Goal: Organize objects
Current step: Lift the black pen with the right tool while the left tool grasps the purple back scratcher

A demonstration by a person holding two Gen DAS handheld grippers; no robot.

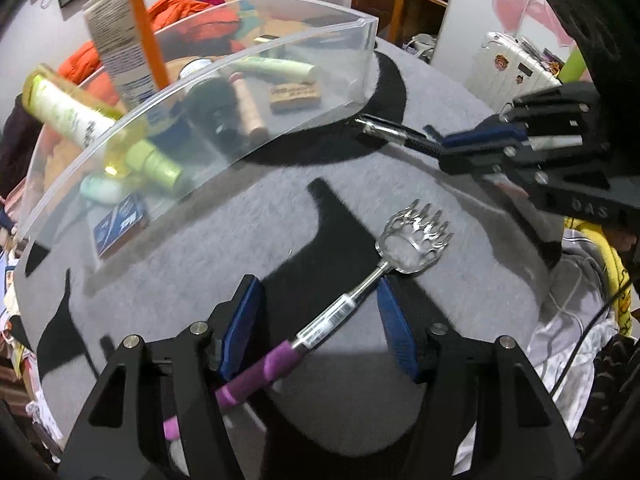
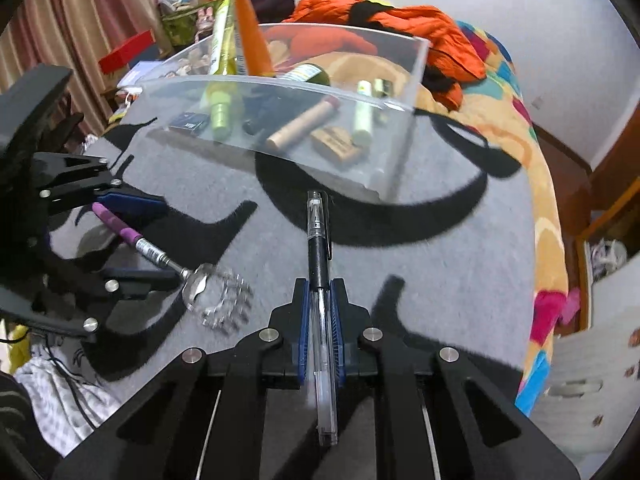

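A metal back scratcher (image 1: pixel 416 236) with a purple handle lies slantwise between the blue pads of my left gripper (image 1: pixel 318 292). Both pads press on it, one on the handle, one on the shaft below the claw. In the right wrist view the same scratcher (image 2: pixel 200 284) sits in the left gripper (image 2: pixel 156 240) just above the grey blanket (image 2: pixel 400 280). My right gripper (image 2: pixel 320 284) is shut on a clear black-ink pen (image 2: pixel 318 240) that points toward the clear plastic bin (image 2: pixel 400 144). From the left wrist, the right gripper (image 1: pixel 440 146) holds the pen (image 1: pixel 384 130) near the bin (image 1: pixel 360 80).
The bin holds several bottles and tubes, a cork block (image 1: pixel 296 96) and a blue box (image 1: pixel 120 220). An orange jacket (image 2: pixel 432 28) and a colourful blanket (image 2: pixel 540 200) lie behind and beside it. A white suitcase (image 1: pixel 508 64) stands beyond the bed edge.
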